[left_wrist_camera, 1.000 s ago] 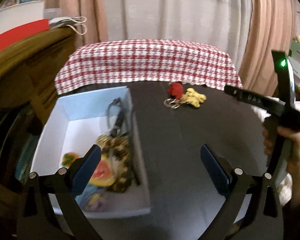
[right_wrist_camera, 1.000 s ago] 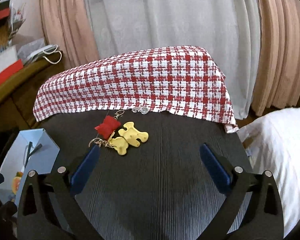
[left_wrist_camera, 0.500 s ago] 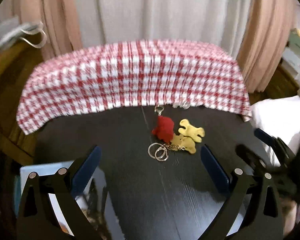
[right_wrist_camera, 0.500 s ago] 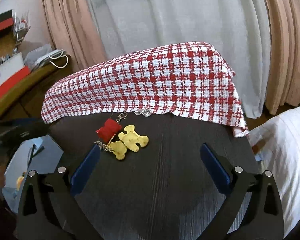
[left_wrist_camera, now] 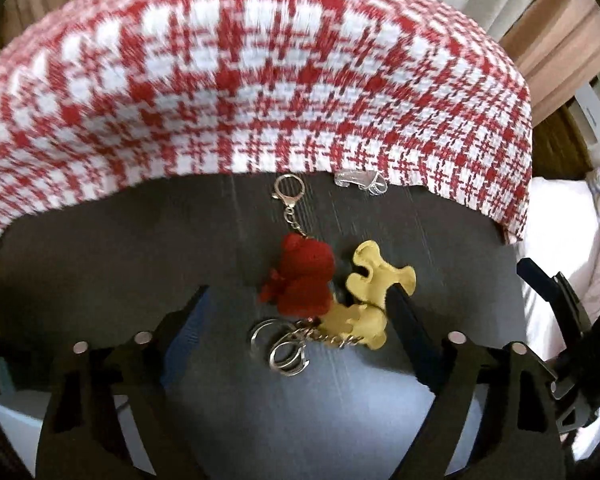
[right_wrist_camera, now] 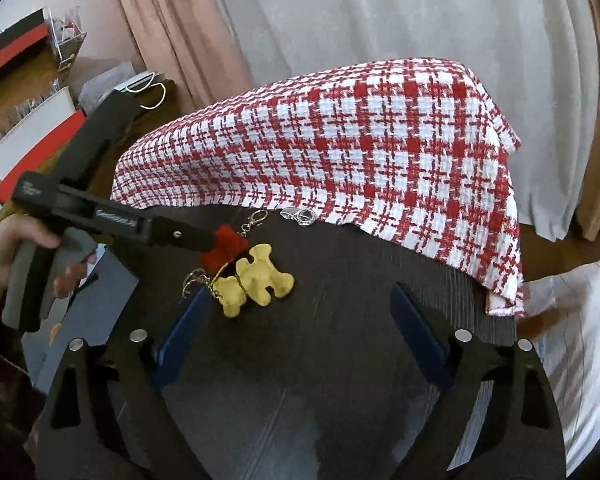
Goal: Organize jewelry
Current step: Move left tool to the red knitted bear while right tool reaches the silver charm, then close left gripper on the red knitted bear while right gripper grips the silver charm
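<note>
A red knitted charm (left_wrist_camera: 300,278) on a gold chain and clasp lies on the dark table (left_wrist_camera: 300,412), touching two yellow bear-shaped charms (left_wrist_camera: 376,280) with silver key rings (left_wrist_camera: 280,344). My left gripper (left_wrist_camera: 296,300) is open, its fingers either side of this cluster, close above it. In the right wrist view the red charm (right_wrist_camera: 226,248) and yellow charms (right_wrist_camera: 260,276) lie left of centre, and the left gripper reaches to them from the left. My right gripper (right_wrist_camera: 300,308) is open and empty, nearer than the charms.
A red and white checked cloth (left_wrist_camera: 260,80) covers the table's far part, with a small silver clasp (left_wrist_camera: 360,178) at its hem. The white and blue box (right_wrist_camera: 48,332) sits at the table's left. White bedding (right_wrist_camera: 576,320) lies to the right.
My left gripper has swung away from the box and moved forward over the charm cluster, which now sits between its fingers. My right gripper has drawn slightly closer and stays open.
</note>
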